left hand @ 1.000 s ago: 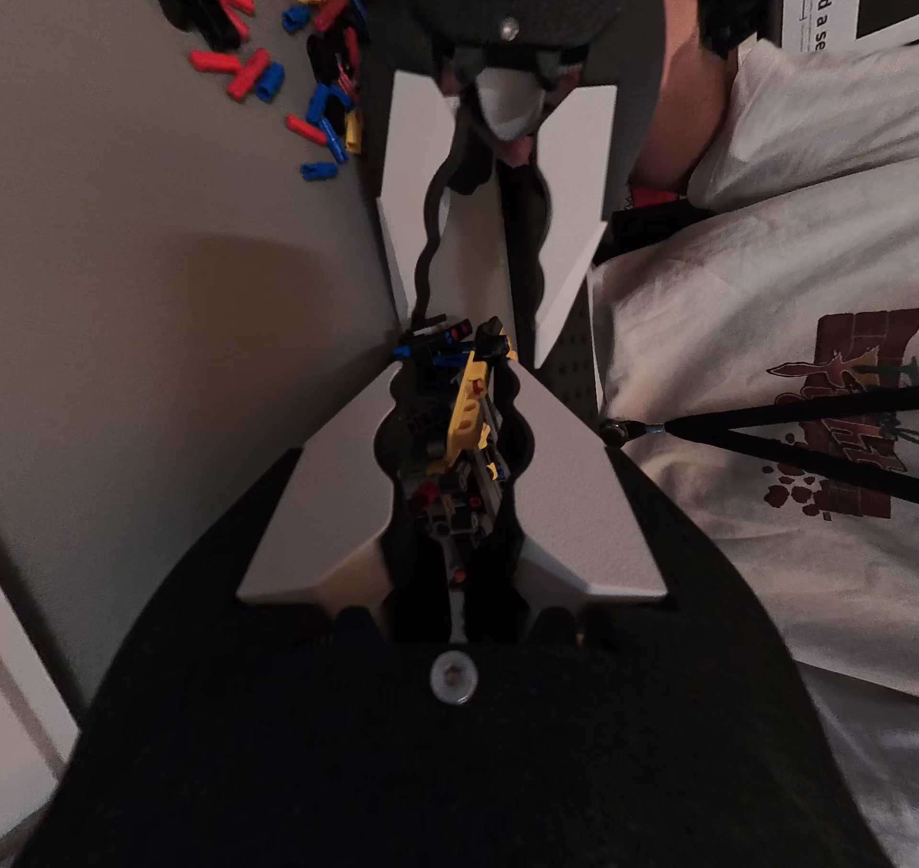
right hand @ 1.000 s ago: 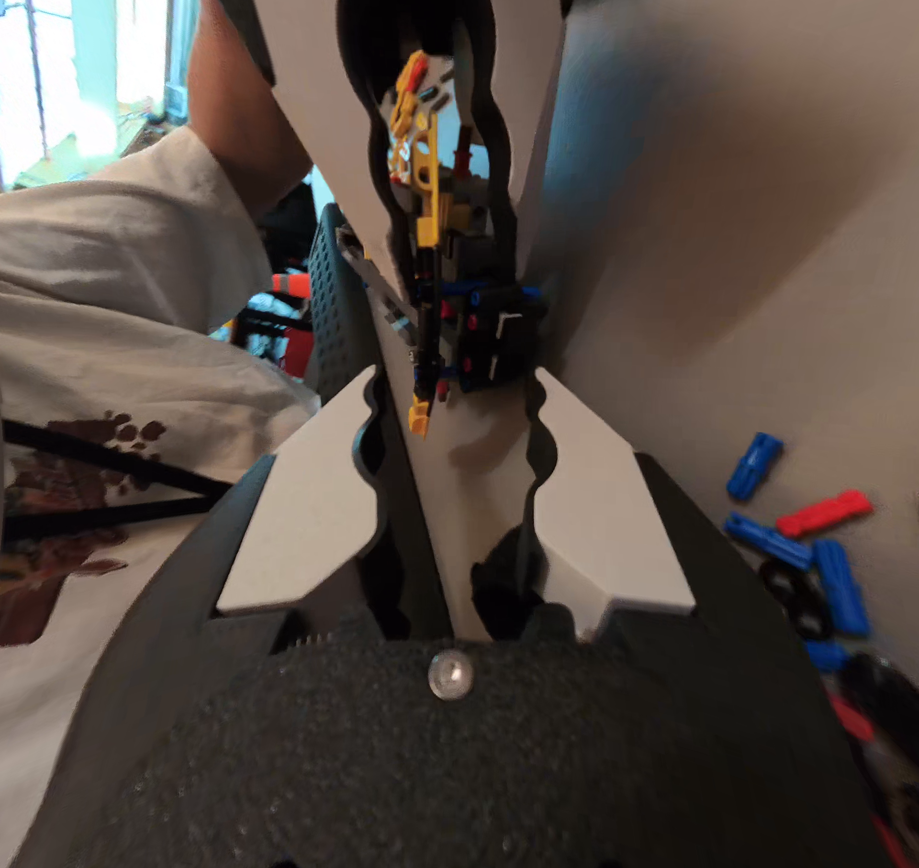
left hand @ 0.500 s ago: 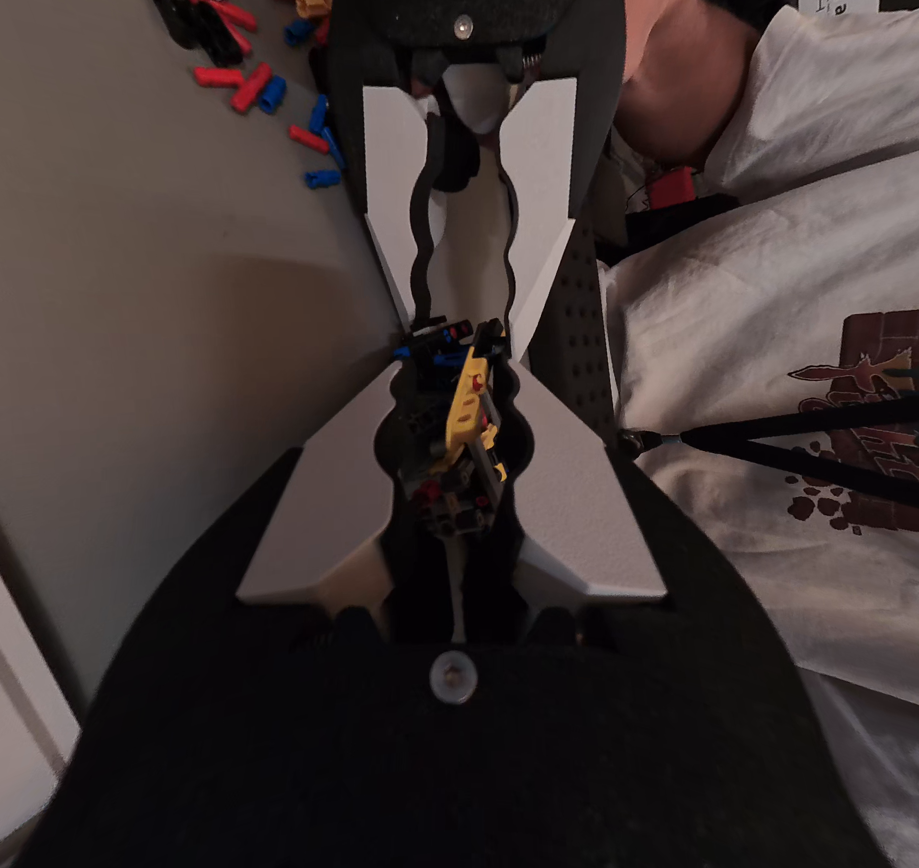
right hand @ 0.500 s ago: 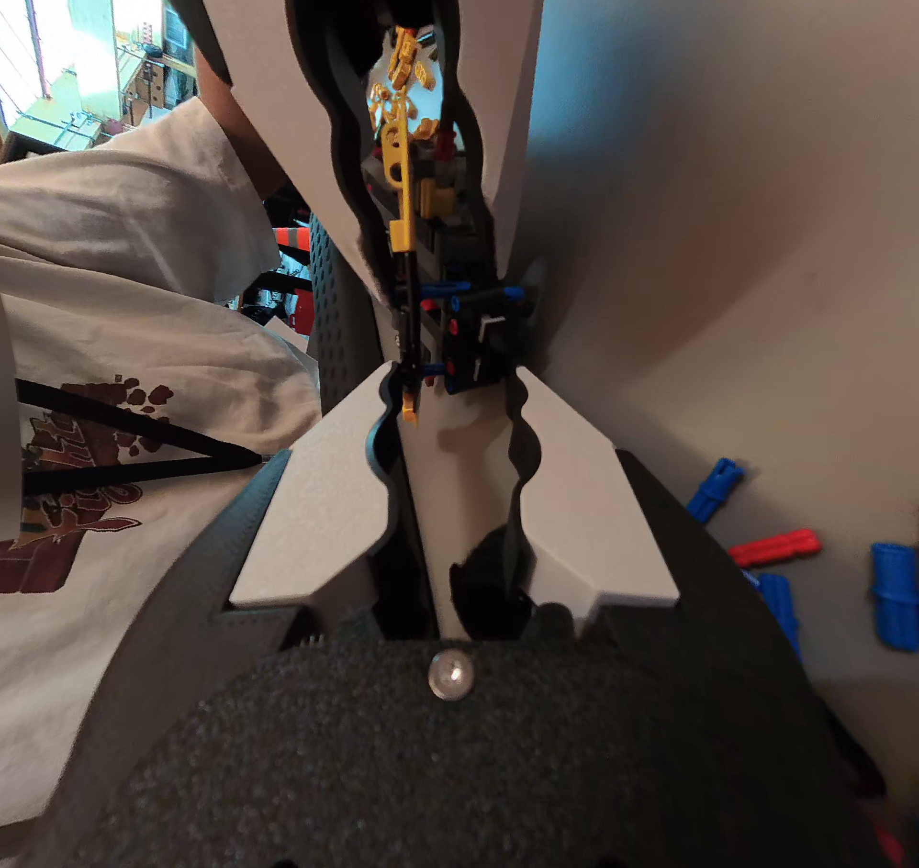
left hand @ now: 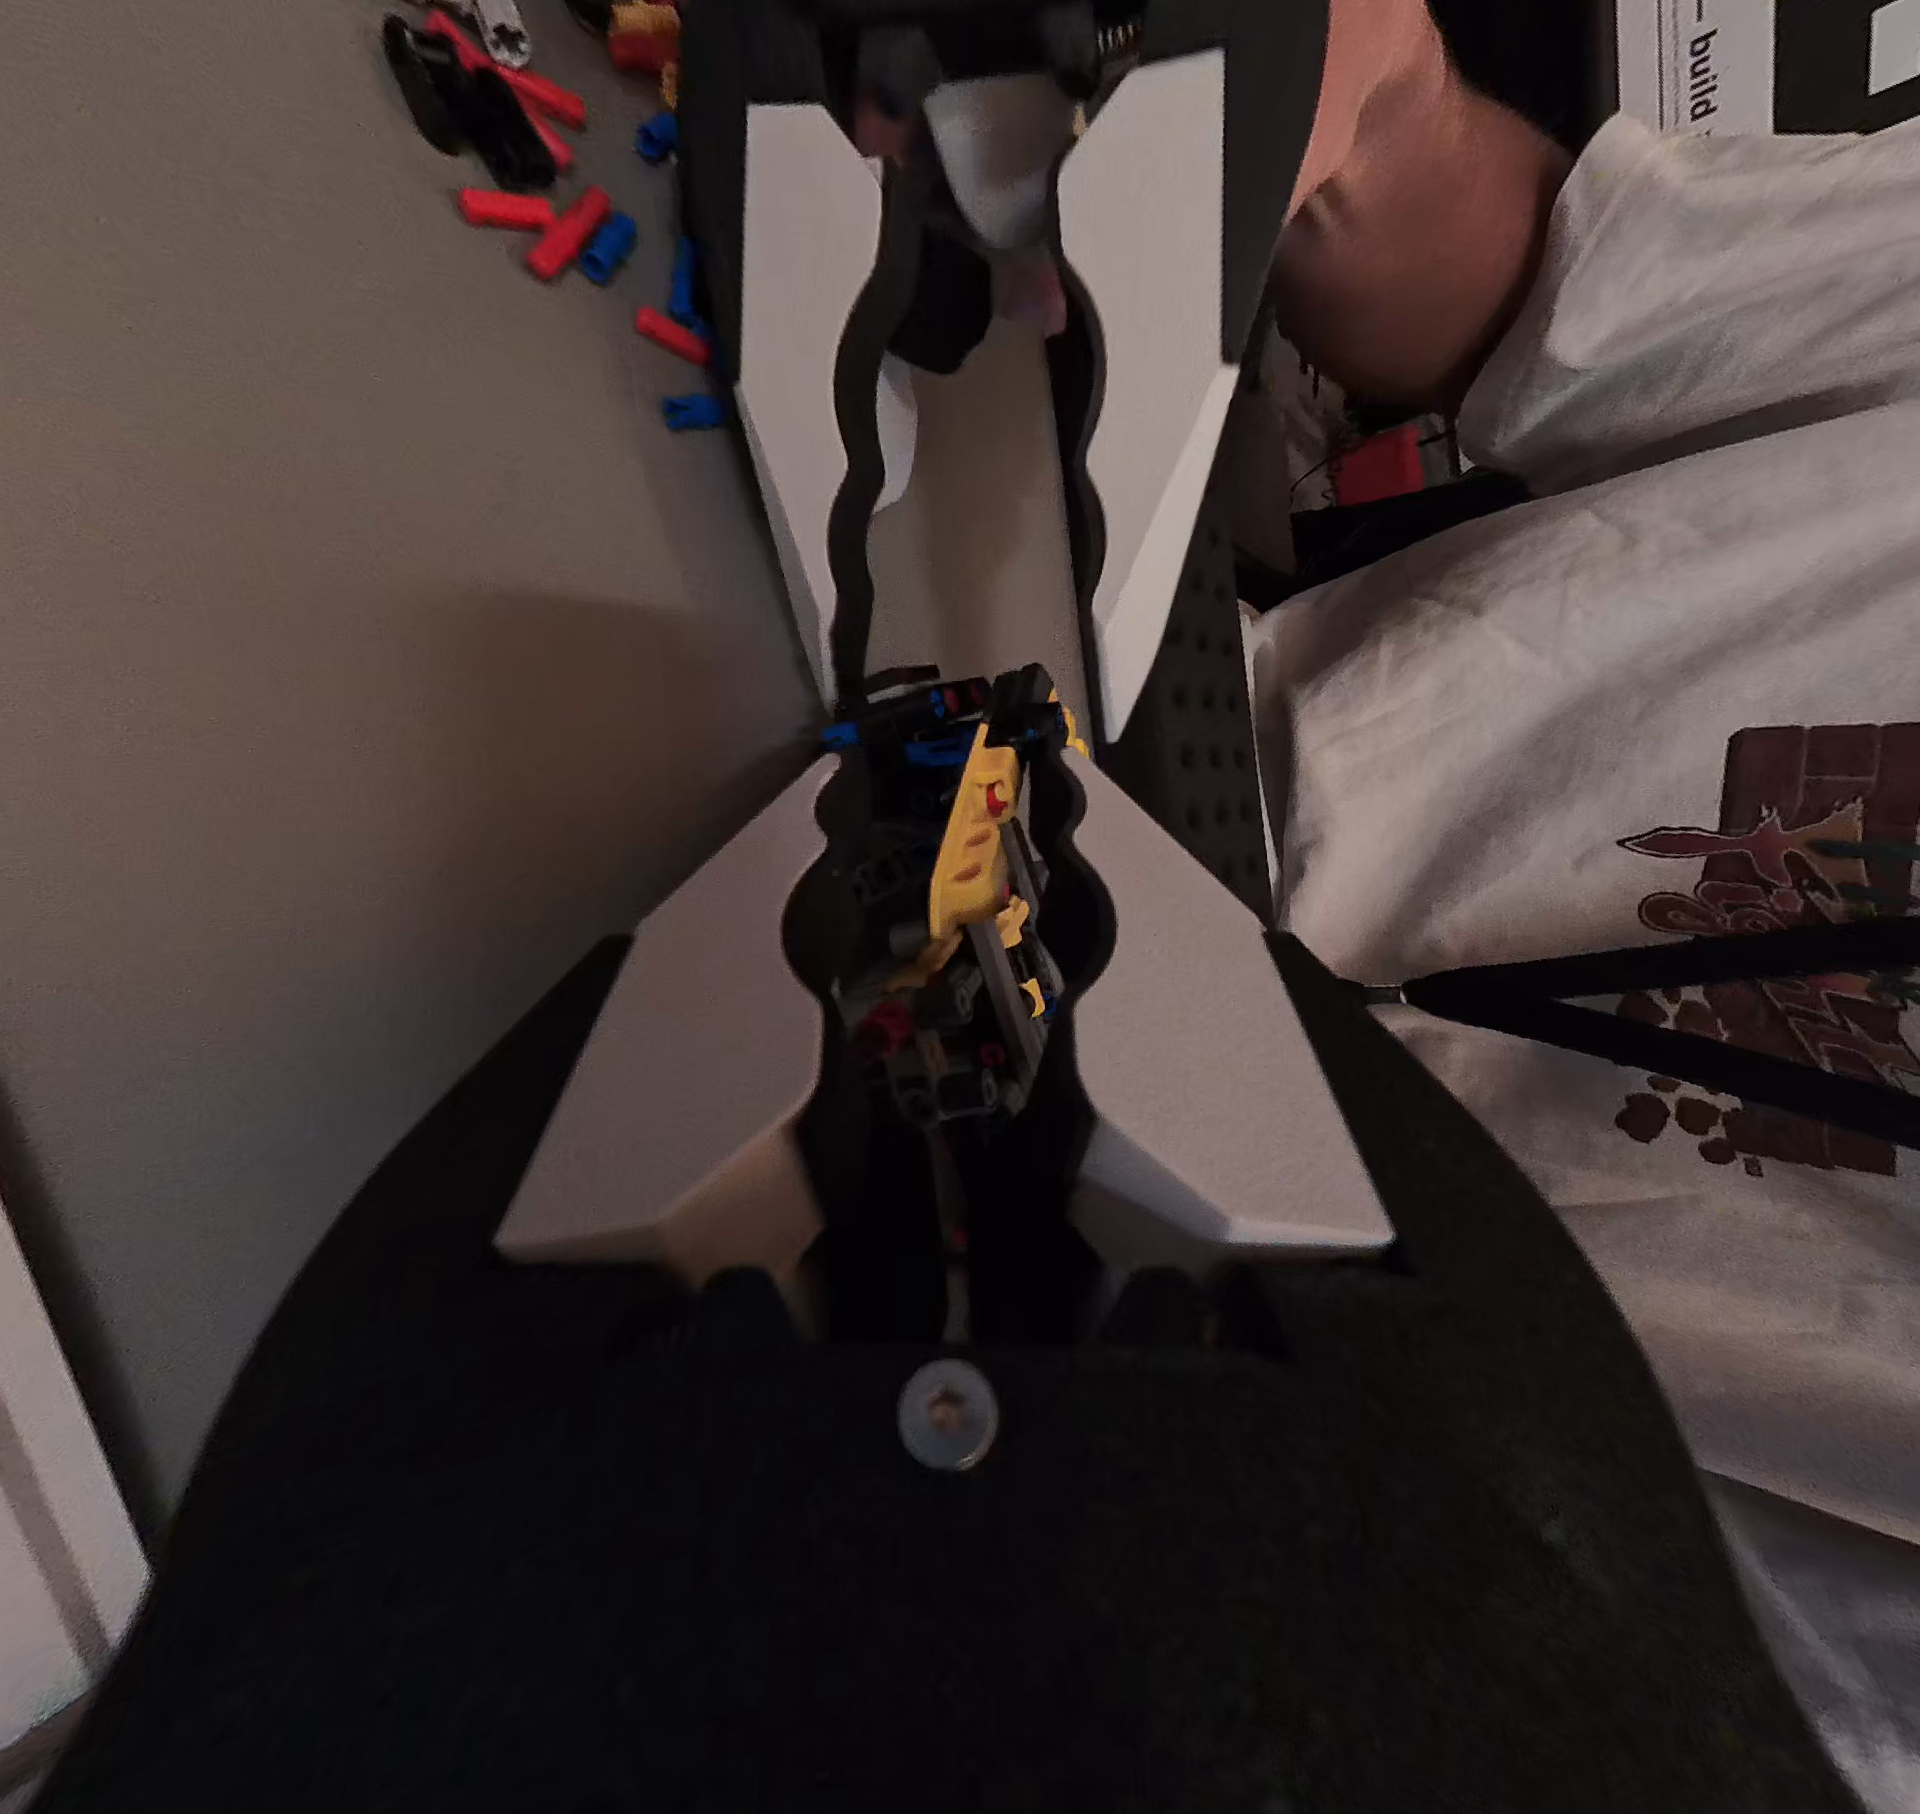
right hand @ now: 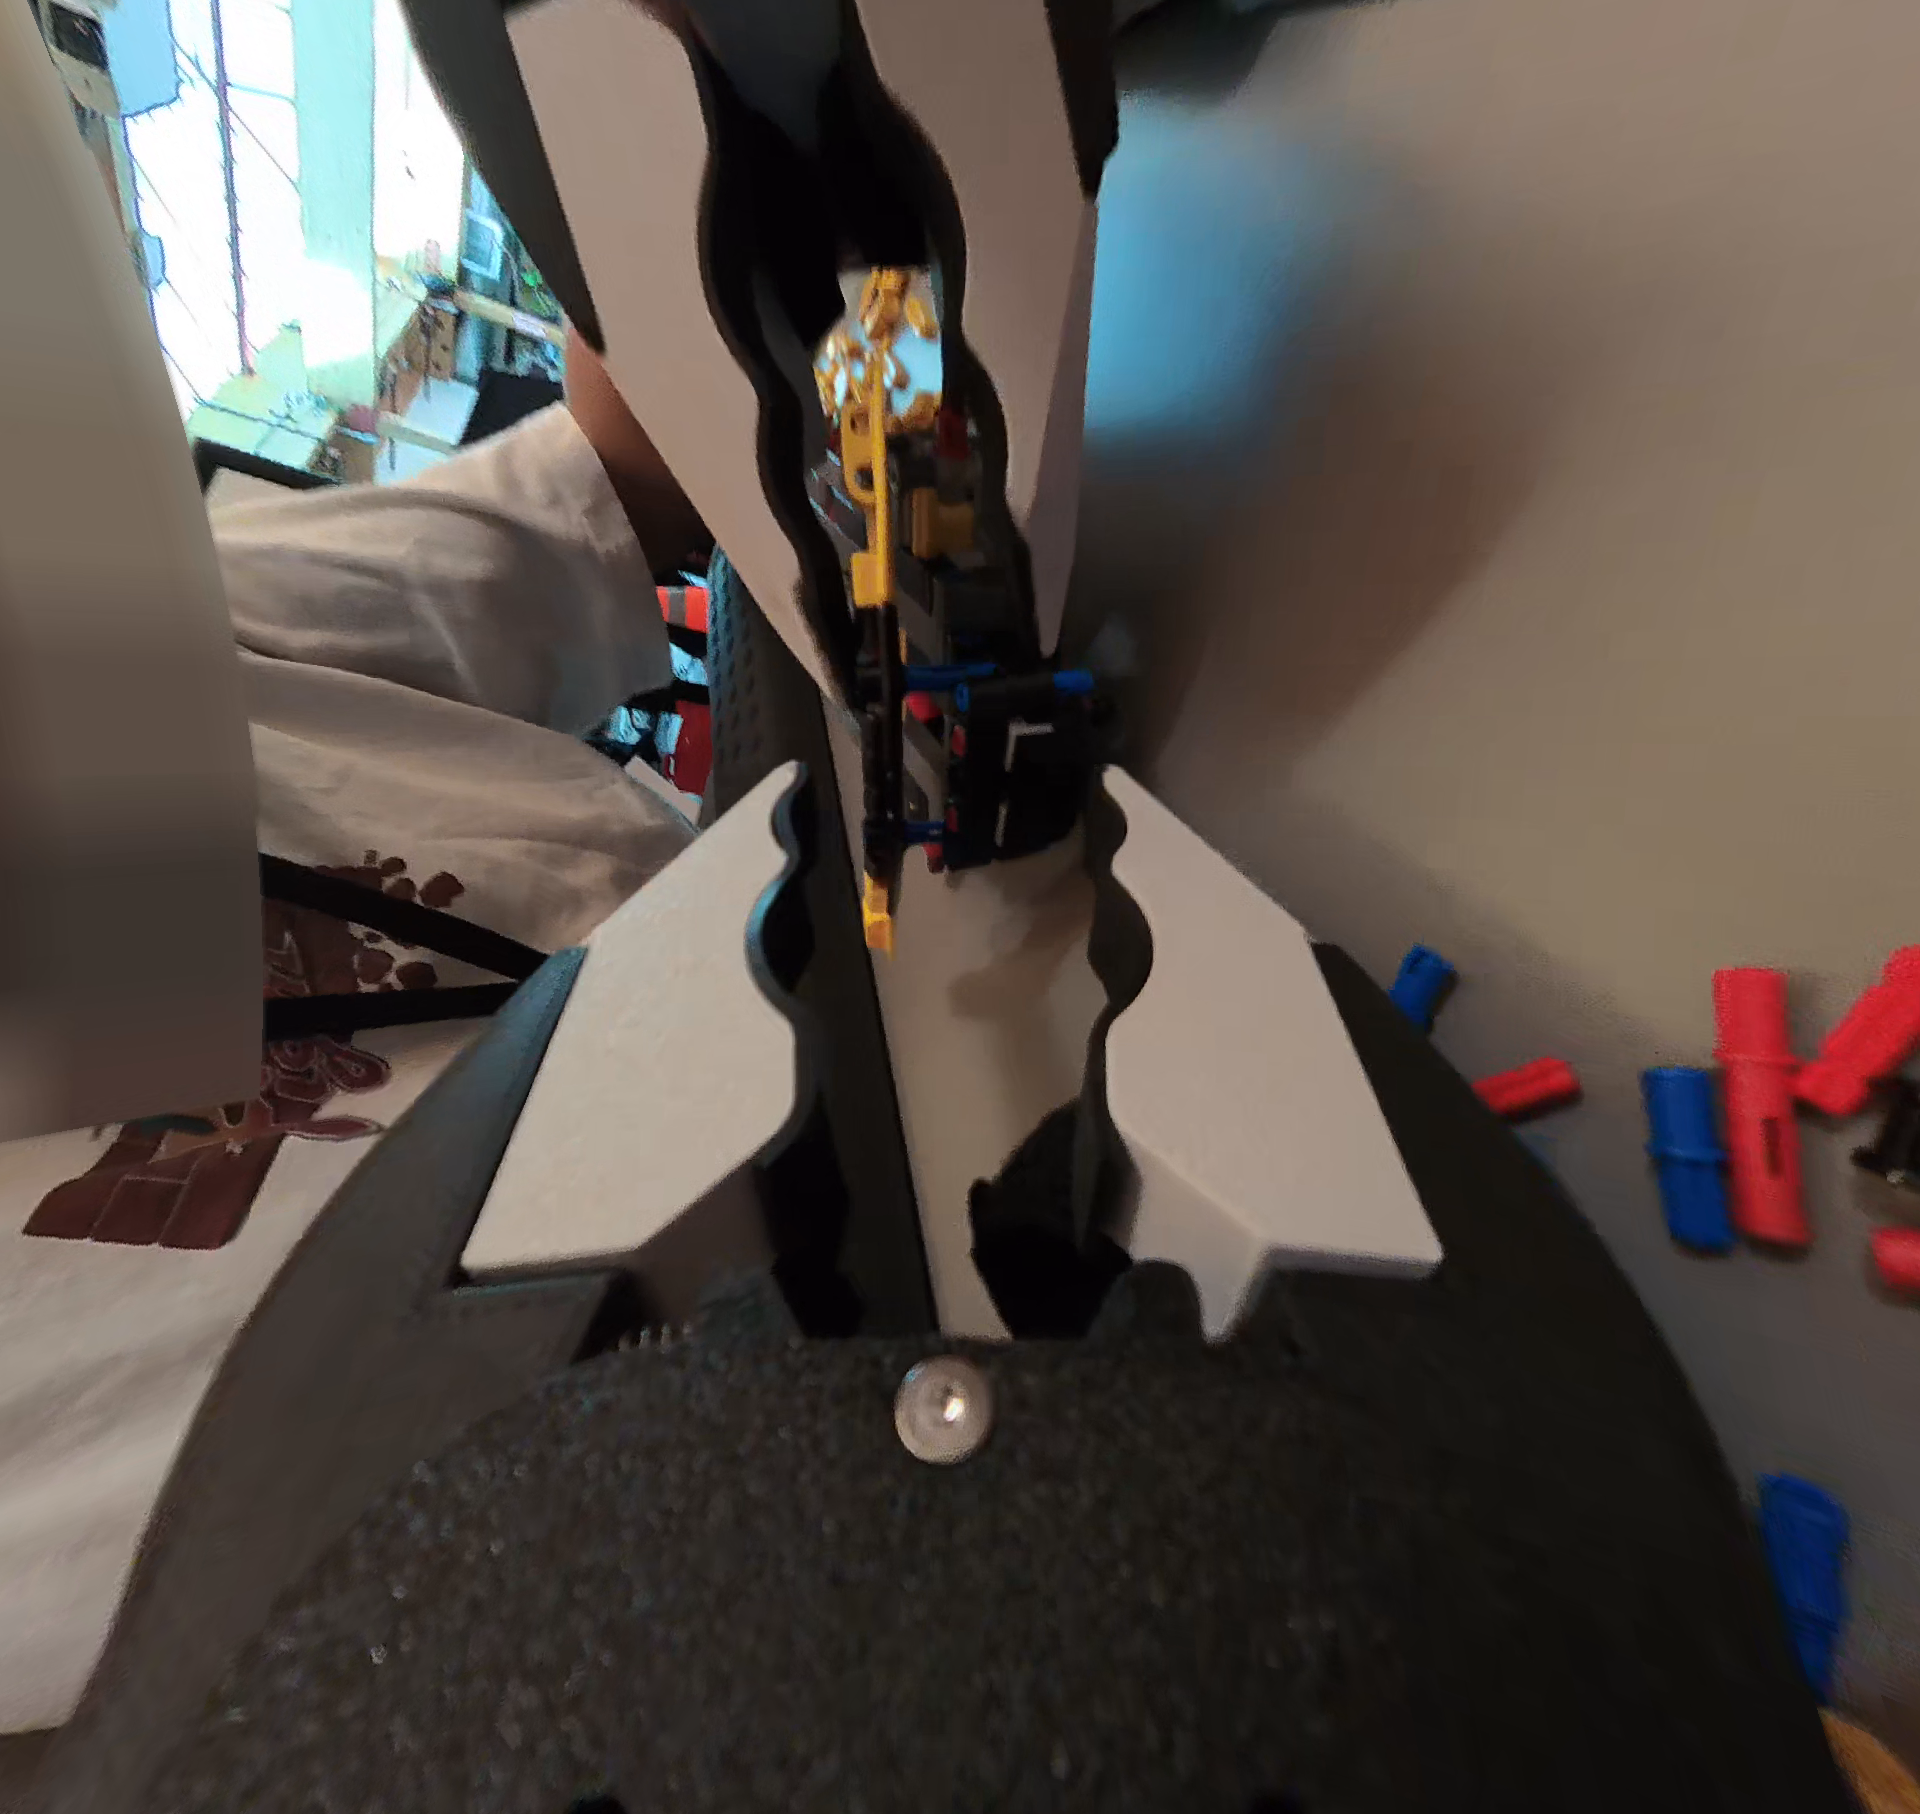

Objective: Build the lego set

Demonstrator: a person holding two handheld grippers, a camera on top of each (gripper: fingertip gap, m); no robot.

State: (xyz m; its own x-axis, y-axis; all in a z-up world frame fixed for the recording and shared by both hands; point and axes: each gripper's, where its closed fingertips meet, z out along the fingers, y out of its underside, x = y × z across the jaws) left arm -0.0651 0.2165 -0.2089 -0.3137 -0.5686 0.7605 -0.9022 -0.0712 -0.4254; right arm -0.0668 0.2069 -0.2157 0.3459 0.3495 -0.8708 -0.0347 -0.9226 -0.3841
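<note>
- Left wrist view: left gripper (left hand: 951,777) clamps the lego model (left hand: 956,912) above the table (left hand: 312,621).
- Right gripper (right hand: 951,798) faces it, fingers parted, tips just beside the model's end.
- Loose pieces (right hand: 1756,1120) lie on the table.

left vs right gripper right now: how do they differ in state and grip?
The left gripper is shut on the lego assembly, which sits deep between its fingers; the right gripper is open, its jaws apart. The left gripper carries the assembly's bulk; the right gripper only faces its black-and-blue end at its fingertips, and contact is unclear. Both point tip to tip over the grey table.
</note>
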